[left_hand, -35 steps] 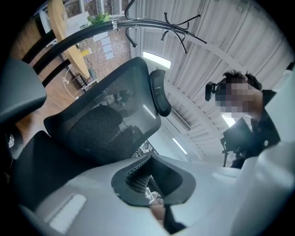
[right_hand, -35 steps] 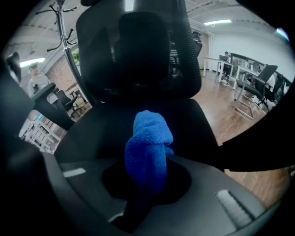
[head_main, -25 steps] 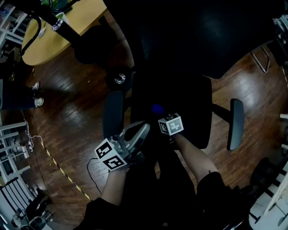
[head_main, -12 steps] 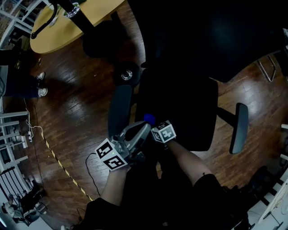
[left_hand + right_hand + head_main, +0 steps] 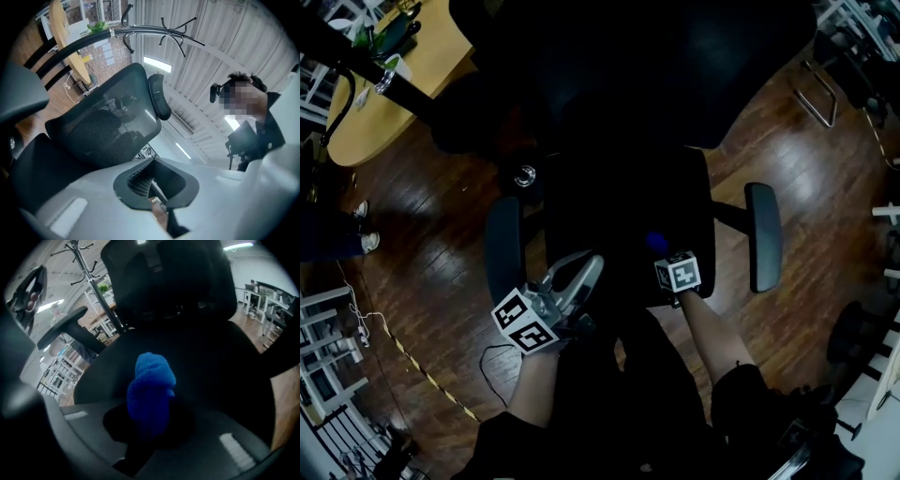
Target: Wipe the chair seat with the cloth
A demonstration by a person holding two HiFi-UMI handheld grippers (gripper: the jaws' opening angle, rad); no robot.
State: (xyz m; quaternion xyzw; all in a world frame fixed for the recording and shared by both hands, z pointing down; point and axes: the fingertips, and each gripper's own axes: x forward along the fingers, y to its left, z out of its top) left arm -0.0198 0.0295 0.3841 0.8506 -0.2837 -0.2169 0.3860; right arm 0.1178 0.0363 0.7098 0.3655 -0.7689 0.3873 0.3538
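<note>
Right tool (image 5: 660,253): clamped on blue cloth (image 5: 654,242), at black chair seat (image 5: 609,202). Left tool (image 5: 589,266): jaws together, empty, beside armrest (image 5: 503,248), off the seat.

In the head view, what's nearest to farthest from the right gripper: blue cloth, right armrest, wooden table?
1. blue cloth, clamped in the right gripper
2. right armrest, just to its right
3. wooden table, far upper left

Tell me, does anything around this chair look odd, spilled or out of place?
Nothing stands out. The blue cloth is bunched in the right gripper over the black chair seat, which shows no spill or damage. The left gripper hangs shut and empty near an armrest.
</note>
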